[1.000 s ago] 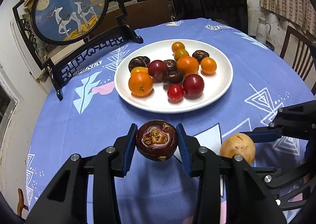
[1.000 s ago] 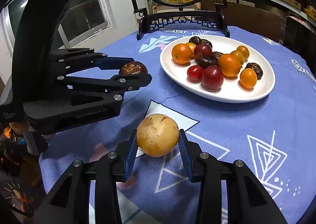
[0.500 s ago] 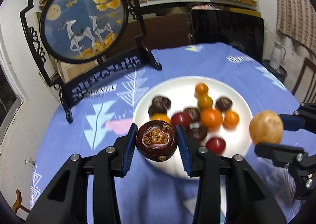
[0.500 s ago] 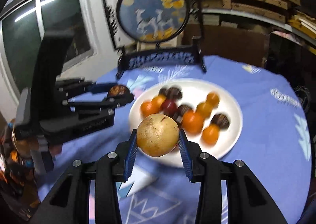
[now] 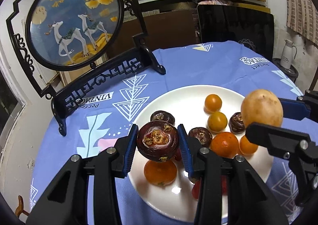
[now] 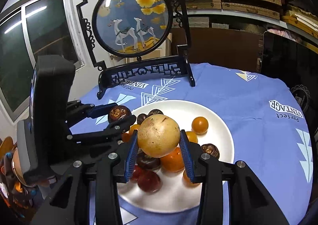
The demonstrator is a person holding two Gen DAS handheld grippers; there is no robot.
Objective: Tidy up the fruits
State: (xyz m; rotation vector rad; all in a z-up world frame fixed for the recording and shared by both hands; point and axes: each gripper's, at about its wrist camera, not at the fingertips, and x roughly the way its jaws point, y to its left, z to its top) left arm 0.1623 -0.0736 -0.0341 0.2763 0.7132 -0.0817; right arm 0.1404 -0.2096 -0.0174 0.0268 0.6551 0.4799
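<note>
On the white plate (image 5: 190, 94) — oranges (image 5: 224, 144), dark mangosteens (image 5: 200, 134), red fruit (image 6: 148, 181).

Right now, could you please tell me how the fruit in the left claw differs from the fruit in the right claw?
The left fruit is dark maroon and glossy; the right fruit is pale yellow-tan, matte and speckled. The left fruit is flattened, with a dried golden rosette facing the camera; the right fruit is rounder and plain. The right fruit looks bigger. Both are gripped between blue pads, the left claw and right claw each holding its fruit above the white plate.
</note>
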